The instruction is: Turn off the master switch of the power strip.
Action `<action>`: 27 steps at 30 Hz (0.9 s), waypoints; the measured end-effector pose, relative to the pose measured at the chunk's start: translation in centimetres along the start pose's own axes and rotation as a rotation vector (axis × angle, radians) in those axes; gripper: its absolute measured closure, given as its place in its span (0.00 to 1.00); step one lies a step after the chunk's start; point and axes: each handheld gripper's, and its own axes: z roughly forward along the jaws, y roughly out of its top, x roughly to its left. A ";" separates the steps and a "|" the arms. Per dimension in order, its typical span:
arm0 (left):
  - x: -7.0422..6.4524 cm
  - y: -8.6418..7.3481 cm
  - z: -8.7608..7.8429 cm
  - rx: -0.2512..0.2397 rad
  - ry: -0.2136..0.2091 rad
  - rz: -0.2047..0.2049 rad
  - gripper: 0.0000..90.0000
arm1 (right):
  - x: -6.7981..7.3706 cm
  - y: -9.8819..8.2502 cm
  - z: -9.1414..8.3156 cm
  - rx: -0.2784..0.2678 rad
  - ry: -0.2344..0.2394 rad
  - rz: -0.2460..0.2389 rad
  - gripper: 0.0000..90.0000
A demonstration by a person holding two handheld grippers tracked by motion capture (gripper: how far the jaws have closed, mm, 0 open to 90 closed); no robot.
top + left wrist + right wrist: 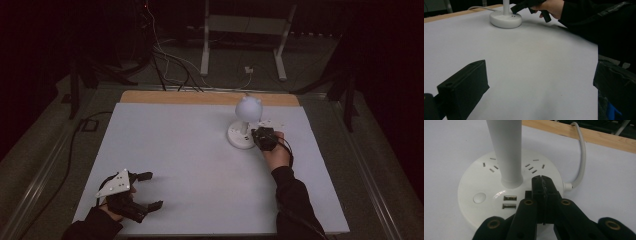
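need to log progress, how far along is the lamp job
Done: the right gripper, jaws shut with nothing between them, has reached the lamp and its tip sits over the base beside the stem. In hand: it seems to be aiming at the base top; contact can't be told. Left: likely pressing the round button, which is untouched and off to the side. The left gripper rests open, far away.

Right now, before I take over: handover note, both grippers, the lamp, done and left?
Right gripper: jaws shut with nothing between them, tips over the lamp base beside the stem, close to the two USB ports. Whether they touch the base I can't tell.
Left gripper: open, empty, resting at the near left of the white table.
Lamp: upright at far right, unlit, cable running off the back edge.
Done: right gripper brought to the base.
Left: probably pressing the round button; the tips are not on it.
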 end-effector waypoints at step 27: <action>0.2 0.0 0.0 -0.003 0.002 -0.008 0.00 | -1.1 1.0 -2.1 -0.126 0.009 0.017 0.94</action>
